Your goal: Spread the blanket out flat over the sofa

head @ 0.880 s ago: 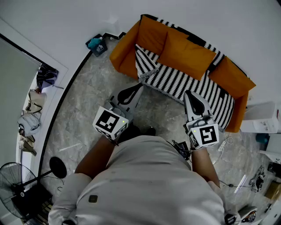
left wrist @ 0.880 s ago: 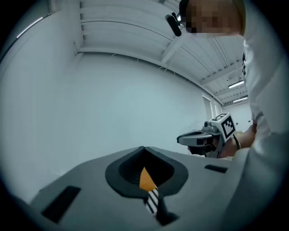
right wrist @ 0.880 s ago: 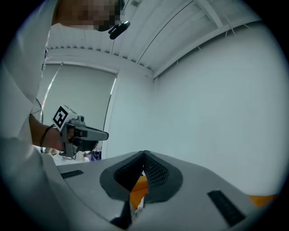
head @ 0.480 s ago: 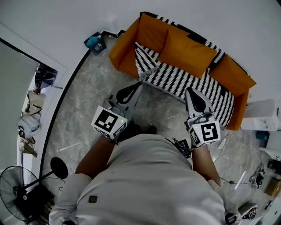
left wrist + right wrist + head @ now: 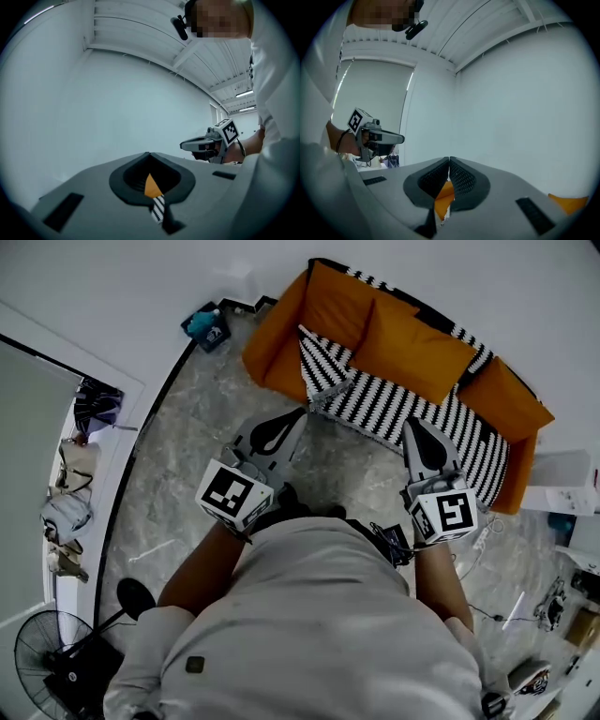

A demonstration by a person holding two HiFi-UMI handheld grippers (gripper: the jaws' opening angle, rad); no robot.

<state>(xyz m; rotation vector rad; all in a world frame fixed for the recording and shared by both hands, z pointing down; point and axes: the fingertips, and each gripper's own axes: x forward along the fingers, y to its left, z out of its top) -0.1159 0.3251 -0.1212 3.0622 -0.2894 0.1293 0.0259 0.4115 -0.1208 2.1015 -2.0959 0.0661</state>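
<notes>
The left gripper (image 5: 298,416) and right gripper (image 5: 419,427) have edged slightly forward. Ahead of their jaws, the striped blanket (image 5: 394,407) and orange sofa (image 5: 412,352) now sit marginally closer.

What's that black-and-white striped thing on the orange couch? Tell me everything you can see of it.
It is a blanket, soft-looking cloth in narrow black and white stripes, draped over the orange sofa. It covers the seat and hangs down the front. Its left end is bunched into a peak against the arm, not flat. More stripes show behind the back cushions.
</notes>
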